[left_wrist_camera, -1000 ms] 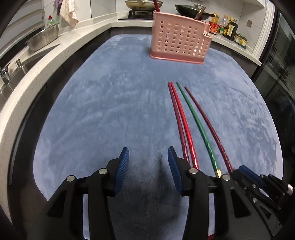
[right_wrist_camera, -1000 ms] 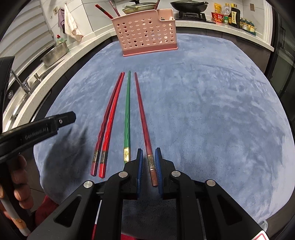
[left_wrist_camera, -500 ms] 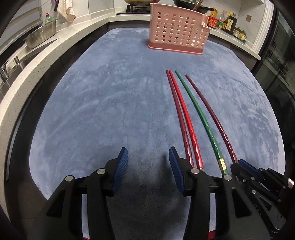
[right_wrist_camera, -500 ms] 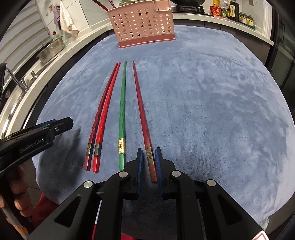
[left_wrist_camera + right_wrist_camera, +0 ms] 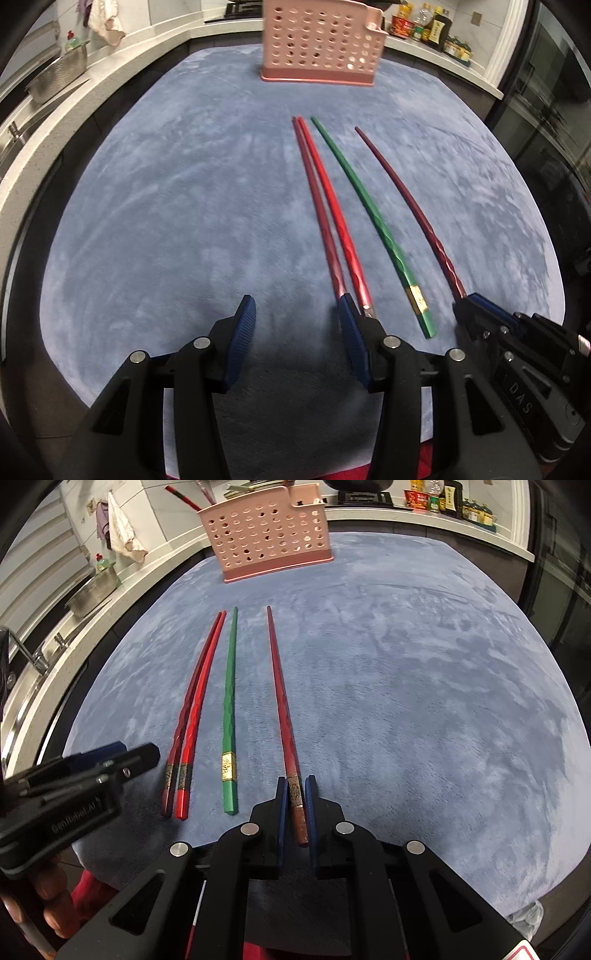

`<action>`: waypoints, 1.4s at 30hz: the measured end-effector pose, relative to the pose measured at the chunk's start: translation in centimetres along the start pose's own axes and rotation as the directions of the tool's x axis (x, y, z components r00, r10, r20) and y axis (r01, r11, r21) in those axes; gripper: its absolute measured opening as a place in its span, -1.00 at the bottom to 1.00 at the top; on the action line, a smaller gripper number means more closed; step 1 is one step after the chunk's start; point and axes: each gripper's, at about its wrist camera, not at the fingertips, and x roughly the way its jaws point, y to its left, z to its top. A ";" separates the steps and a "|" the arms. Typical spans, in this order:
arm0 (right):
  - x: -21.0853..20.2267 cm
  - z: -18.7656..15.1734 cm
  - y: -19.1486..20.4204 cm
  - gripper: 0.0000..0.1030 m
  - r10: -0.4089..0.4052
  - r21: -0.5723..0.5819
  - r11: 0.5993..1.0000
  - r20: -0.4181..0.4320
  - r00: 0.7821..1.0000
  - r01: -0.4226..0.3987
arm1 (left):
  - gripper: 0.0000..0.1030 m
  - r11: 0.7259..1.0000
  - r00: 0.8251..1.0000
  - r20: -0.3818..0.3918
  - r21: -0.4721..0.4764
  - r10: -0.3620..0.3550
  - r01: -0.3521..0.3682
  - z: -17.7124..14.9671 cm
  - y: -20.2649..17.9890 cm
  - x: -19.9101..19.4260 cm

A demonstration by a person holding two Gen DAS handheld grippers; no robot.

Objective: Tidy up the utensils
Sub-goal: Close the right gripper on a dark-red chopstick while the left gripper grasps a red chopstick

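Right claw [image 5: 296,808] gripped the thick end of a dark red chopstick [image 5: 279,686], blue pads [image 5: 311,812] pressed on either side of its patterned band, jaws closing on it. Ahead of the claw the stick ran out over a blue-grey mat [image 5: 424,701] toward a pink basket [image 5: 269,535] at the far edge. Just left of the gripped stick lay a green chopstick [image 5: 229,701], and left of that a red pair [image 5: 194,709], side by side and touching along their length. Left claw [image 5: 297,336] hung partly open over bare mat with nothing between its fingers [image 5: 242,332]; the red pair's thick ends lay just beside its right finger, the green stick further right. More chopsticks stood in the basket. Beyond the mat's left edge sat a steel bowl [image 5: 94,590] on a counter [image 5: 155,576].
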 end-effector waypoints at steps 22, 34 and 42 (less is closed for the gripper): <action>-0.1 -0.2 -0.7 -0.82 0.011 0.027 1.000 -0.005 1.000 -0.011 | -0.12 0.999 0.999 -0.028 0.000 -0.039 0.039 -0.7 -0.6 0.9; 0.0 -0.2 -0.6 -0.82 0.011 0.026 1.000 -0.005 1.000 -0.010 | -0.47 0.999 0.999 -0.009 0.020 -0.037 0.037 -1.0 -1.0 0.8; 0.0 -0.2 -0.6 -0.82 0.013 0.027 1.000 -0.005 1.000 -0.013 | -0.80 0.997 0.997 -0.019 0.014 -0.081 0.081 -1.0 -0.8 0.5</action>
